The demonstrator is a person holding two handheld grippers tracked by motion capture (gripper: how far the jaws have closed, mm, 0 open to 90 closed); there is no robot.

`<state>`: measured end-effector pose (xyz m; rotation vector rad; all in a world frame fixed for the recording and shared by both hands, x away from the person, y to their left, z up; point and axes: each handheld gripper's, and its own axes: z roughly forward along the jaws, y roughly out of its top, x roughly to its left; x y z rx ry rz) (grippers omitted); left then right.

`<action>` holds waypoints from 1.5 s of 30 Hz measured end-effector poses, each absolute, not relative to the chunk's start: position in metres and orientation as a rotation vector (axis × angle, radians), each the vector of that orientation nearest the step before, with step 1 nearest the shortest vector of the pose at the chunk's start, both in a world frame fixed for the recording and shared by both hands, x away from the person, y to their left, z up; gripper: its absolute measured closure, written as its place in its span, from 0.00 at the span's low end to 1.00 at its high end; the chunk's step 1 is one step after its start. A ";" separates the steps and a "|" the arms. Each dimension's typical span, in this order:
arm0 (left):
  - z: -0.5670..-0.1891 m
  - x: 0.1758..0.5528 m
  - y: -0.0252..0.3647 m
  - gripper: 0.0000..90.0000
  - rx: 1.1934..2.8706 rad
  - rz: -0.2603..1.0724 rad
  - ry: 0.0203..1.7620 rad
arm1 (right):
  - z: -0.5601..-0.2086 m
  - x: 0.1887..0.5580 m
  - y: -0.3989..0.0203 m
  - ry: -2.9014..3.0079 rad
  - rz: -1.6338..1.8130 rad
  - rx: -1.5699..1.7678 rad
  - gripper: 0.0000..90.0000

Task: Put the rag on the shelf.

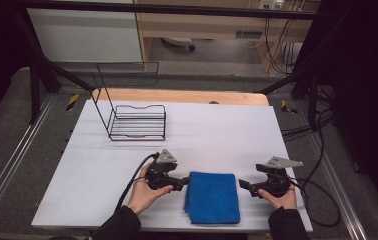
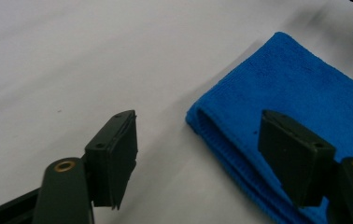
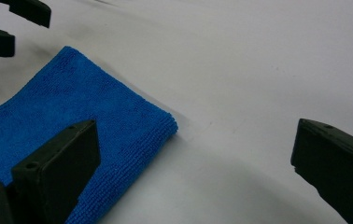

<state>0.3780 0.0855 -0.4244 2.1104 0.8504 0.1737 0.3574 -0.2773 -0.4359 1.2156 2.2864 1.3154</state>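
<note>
A blue cloth (image 1: 212, 196) lies folded into a thick rectangle on the white table (image 1: 102, 165), near the front edge and between the two grippers. Its surface is a soft, nubby microfibre, and the left gripper view shows what the high view cannot: the stacked layers at the folded edge and a rounded corner (image 2: 198, 116) with fine ribbed stitching. The left gripper (image 1: 182, 184) sits at the cloth's left side, held in the person's left hand (image 1: 144, 192); its flat black pads stand partly apart with nothing pinched, one over bare table and the other over the cloth's edge, though whether that pad touches the fabric is hard to judge from this angle. The right gripper (image 1: 244, 186) rests at the cloth's right side in the right hand (image 1: 282, 197), its jaws spread wide and empty, one above the blue fabric (image 3: 72, 116) and one over bare table. The right gripper view also catches the other gripper's black tips (image 3: 13, 23) beyond the cloth's far corner. The high view alone takes in the black wire rack (image 1: 137, 122), a thin-rod basket with a tall bent frame, standing well apart at the table's far left, and the pale wooden board (image 1: 187, 96) behind the table.
</note>
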 end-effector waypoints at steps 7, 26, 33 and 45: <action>-0.434 0.386 0.057 0.47 2.180 0.143 0.851 | -0.436 0.358 -0.277 2.289 1.319 1.209 0.02; -0.447 0.399 0.044 0.78 2.193 0.052 0.916 | -0.437 0.359 -0.275 2.300 1.331 1.201 0.03; -0.447 0.394 0.038 0.87 2.211 0.079 0.894 | -0.436 0.359 -0.275 2.299 1.337 1.201 0.03; -0.434 0.391 0.044 0.96 2.174 0.045 0.866 | -0.435 0.358 -0.273 2.299 1.356 1.203 0.03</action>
